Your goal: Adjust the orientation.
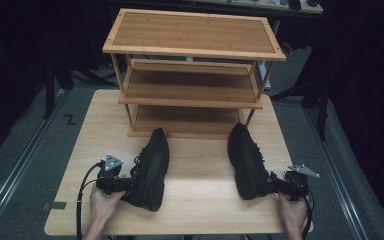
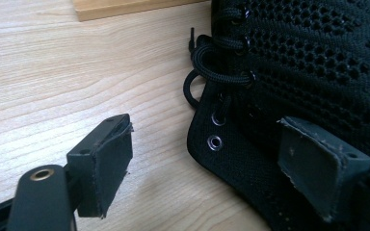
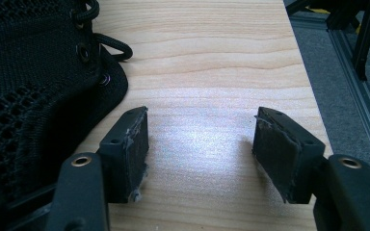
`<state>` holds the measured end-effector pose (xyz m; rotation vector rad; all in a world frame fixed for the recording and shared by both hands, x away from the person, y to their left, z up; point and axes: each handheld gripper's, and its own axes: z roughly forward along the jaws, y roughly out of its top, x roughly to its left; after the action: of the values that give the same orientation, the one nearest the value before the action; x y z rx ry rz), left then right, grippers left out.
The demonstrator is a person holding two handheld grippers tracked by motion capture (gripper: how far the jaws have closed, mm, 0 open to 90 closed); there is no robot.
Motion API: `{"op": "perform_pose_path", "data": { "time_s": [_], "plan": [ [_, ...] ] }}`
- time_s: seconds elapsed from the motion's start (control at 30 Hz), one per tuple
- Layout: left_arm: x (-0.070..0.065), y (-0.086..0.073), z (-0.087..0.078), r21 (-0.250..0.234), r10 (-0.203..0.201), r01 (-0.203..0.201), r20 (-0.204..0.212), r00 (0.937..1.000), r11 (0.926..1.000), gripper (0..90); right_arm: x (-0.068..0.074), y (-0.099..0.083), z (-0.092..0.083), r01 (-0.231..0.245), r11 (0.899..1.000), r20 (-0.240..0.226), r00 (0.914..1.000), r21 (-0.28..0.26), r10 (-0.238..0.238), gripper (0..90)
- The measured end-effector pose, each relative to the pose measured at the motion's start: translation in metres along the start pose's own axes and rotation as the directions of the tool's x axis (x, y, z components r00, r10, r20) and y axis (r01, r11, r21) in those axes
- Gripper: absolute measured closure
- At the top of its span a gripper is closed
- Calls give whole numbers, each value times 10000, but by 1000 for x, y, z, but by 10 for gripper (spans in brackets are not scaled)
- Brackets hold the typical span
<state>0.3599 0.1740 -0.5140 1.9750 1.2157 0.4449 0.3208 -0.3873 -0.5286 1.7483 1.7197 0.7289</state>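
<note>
Two black knit shoes on the light wooden surface (image 1: 200, 195), toes toward the shelf rack, well apart from each other. Left shoe (image 1: 152, 167) lying in front of the rack's left leg, heel end nearest the person; laces and metal eyelets close up in the left gripper view, collar edge resting on the wood. Right shoe (image 1: 247, 160) in front of the rack's right leg, heel end also toward the person.

Left gripper (image 2: 204, 168) spread wide, one jaw over bare wood, the other against the mesh side of the left shoe, collar edge lying between them, nothing clamped. Left hand (image 1: 102, 202) wrapped round its handle, cable looping down beside it.

Right gripper (image 3: 200, 147) also spread wide, bare wood between the pads, the right shoe just beside its left jaw. Right hand (image 1: 292, 210) at the near right edge.

Three-tier wooden rack (image 1: 192, 35) standing at the far side of the surface, shelves bare.
</note>
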Motion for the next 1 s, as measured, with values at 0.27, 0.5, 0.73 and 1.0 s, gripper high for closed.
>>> {"op": "perform_pose_path", "data": {
  "time_s": [0.27, 0.5, 0.73, 1.0],
  "plan": [
    [-4, 4, 0, 0, 3, -3, 225, 9997, 10000, 196, 0, 0, 0, 8, 10000, -12, 10000, 0, -8, 375],
    [-9, 8, -1, -29, 85, -84, 385, 9992, 10000, 192, 0, 0, 0, 13, 10000, -17, 10000, 0, -13, 375],
    [-12, 12, 0, -231, -34, 48, 606, 9982, 9997, 189, 0, 0, 0, 22, 10000, -27, 10000, 2, -22, 373],
    [-13, 12, 0, -248, -42, 58, 666, 9978, 9997, 192, 0, 0, 0, 123, 9999, -49, 9999, -20, -124, 370]
  ]
}}
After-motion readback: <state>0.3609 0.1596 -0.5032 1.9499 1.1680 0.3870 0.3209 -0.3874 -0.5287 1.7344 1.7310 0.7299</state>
